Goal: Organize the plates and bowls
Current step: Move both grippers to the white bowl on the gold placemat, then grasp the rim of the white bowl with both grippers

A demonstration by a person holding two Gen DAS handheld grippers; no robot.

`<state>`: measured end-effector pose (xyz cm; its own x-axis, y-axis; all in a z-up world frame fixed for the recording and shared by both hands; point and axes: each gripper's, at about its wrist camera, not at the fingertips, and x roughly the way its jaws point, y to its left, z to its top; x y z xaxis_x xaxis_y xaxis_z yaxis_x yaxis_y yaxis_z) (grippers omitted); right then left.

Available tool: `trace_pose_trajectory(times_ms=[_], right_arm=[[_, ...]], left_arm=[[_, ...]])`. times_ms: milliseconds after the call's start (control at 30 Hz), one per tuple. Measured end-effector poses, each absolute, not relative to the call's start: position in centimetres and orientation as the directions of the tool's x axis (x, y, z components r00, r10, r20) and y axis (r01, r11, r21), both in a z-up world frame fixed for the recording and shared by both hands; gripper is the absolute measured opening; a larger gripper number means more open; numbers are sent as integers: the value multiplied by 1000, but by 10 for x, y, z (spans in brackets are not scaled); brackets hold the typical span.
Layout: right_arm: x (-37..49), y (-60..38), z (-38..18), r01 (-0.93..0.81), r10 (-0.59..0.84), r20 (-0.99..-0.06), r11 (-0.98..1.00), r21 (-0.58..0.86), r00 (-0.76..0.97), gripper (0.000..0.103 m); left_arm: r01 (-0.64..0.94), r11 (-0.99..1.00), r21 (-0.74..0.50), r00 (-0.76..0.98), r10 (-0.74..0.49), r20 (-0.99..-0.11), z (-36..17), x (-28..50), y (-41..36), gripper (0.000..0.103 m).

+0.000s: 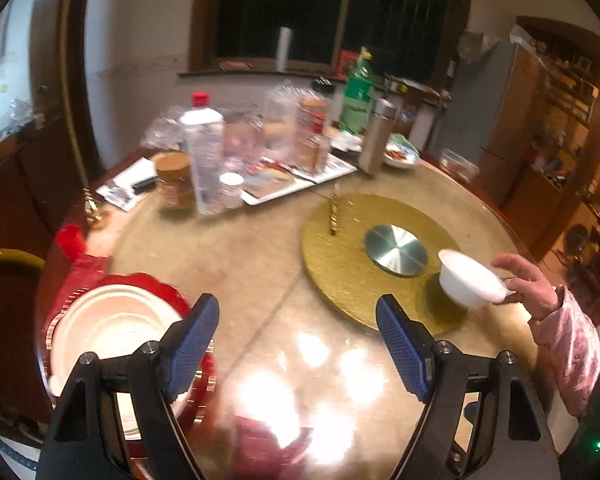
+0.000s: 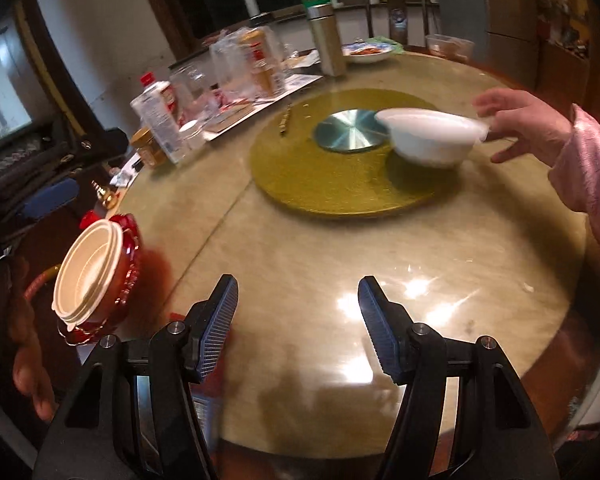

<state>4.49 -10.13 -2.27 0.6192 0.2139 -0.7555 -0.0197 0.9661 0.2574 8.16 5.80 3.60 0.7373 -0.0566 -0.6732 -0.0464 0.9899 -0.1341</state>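
1. At the lower left of the left wrist view, we see a stack of white plates (image 1: pixel 112 320) resting on a red plate (image 1: pixel 156 284), at the near edge of the table (image 1: pixel 260 264); this looks like the gathering spot, so we judge part of the sorting done.
2. At the right of both views, a bare hand in a pink sleeve (image 1: pixel 528 284) holds a white bowl (image 1: pixel 470 280) tilted just above the gold turntable (image 1: pixel 340 248); it is not yet with the stack.
3. Our left gripper (image 1: pixel 298 344) has its fingers spread wide and holds nothing, beside the plates.
4. Our right gripper (image 2: pixel 298 328) is likewise spread and empty, over bare table, well apart from the bowl.
5. Toward the top of the right wrist view, a small dish with food (image 2: pixel 366 52) sits among bottles; whether it belongs to the task we cannot tell.
6. We judge the white bowl remains to be collected.
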Motion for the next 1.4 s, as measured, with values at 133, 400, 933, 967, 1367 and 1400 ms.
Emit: trace_pose_trajectory(times_ms=[133, 400, 933, 967, 1367, 1400], right_arm=[[43, -144, -14, 45, 192, -749, 958, 284, 634, 63], [77, -224, -4, 137, 225, -752, 912, 386, 620, 63], [180, -292, -48, 256, 361, -776, 800, 543, 517, 63], [181, -294, -50, 260, 356, -778, 801, 539, 518, 63], [211, -295, -83, 281, 371, -808, 802, 527, 457, 21], [212, -294, -85, 280, 374, -809, 802, 527, 453, 19]], left_arm=[[-5, 991, -137, 706, -93, -702, 33, 96, 38, 81], [71, 984, -165, 597, -174, -783, 10, 150, -21, 81], [69, 987, -148, 495, -163, -853, -34, 210, -94, 81], [70, 987, -145, 493, -161, -855, -37, 213, -98, 80], [82, 991, -108, 454, -133, -881, -64, 233, -120, 49], [93, 990, -104, 445, -134, -885, -67, 234, -123, 46]])
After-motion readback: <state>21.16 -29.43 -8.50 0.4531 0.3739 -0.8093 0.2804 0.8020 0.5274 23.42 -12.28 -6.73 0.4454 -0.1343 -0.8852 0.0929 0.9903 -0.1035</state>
